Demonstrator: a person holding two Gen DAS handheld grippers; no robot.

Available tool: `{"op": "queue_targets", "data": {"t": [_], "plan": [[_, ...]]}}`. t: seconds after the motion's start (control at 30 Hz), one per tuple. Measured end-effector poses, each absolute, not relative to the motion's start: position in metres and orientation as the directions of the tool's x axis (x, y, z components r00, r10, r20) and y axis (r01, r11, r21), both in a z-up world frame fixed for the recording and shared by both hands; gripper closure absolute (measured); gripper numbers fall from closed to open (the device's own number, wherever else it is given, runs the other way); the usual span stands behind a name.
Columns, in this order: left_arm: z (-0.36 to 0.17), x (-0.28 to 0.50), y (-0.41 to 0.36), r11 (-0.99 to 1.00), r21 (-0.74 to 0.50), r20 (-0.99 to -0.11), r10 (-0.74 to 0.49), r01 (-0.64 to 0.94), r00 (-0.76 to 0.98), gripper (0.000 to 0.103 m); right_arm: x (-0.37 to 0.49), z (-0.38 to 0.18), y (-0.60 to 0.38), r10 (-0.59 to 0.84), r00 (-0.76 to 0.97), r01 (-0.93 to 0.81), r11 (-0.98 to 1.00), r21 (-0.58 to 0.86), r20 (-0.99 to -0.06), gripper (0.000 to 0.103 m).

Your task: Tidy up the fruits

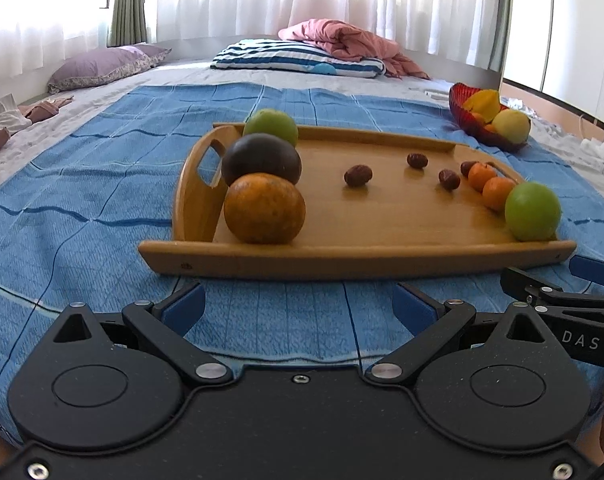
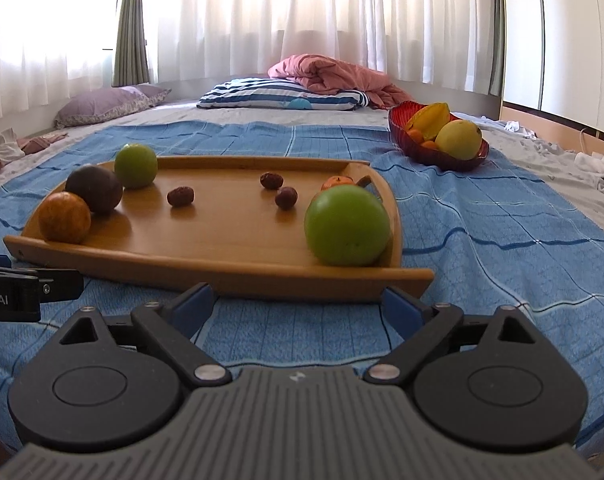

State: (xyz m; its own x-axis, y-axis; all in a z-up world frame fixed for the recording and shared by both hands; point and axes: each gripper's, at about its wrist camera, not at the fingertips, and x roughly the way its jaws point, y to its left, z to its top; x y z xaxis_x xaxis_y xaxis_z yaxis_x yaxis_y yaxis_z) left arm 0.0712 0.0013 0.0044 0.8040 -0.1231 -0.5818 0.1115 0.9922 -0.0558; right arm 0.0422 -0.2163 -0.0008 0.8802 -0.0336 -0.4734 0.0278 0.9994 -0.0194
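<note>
Left wrist view shows our left gripper [image 1: 298, 308] low over the blue blanket [image 1: 82, 200], just near of the wooden tray [image 1: 354, 258], jaws spread wide and holding nothing. Our right gripper [image 2: 298, 306] sits likewise, released and bare, its tip just showing at the right edge of the left view.

On the tray, an orange [image 1: 264, 208], a dark round fruit [image 1: 261, 164] and a green fruit [image 1: 271, 127] line the left end. Four dried dates [image 1: 358, 176] lie scattered mid-tray, and two small tangerines [image 1: 496, 193] with a second green fruit [image 1: 533, 211] line the right end. A red bowl [image 2: 438, 156] holding a starfruit, a yellow fruit and small orange ones stands far right, well apart from the tray.

We judge this fits either a sorting under way, dates awaiting grouping, or a layout already settled; we cannot tell which. Any pick of a date would need narrowed jaws and a low, careful approach, since they are small and may roll.

Hidden from us: in the right wrist view the near green fruit masks most of the tangerines and one date, and the bowl's lower contents are unclear.
</note>
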Motion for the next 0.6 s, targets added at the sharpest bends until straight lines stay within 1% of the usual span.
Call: {"op": "queue_targets", "data": {"t": [0.17,0.3,0.6], "plan": [[-0.003,0.071,0.001,0.993,-0.05,-0.595,-0.119,0.111,0.795,0.003,0.043,-0.01,-0.212,-0.036,0.875,0.022,0.999,-0.034,-0.483,0.003],[-0.006,0.072,-0.001,0.993,-0.044,-0.595,-0.115,0.111,0.795,0.002,0.044,-0.017,-0.21,-0.04,0.872,0.022,0.999,-0.041,-0.488,0.0],[-0.013,0.074,-0.006,0.994,-0.017,-0.595,-0.097,0.108,0.798,0.0,0.045,-0.022,-0.208,-0.04,0.871,0.019,0.999,-0.049,-0.49,0.0]]}}
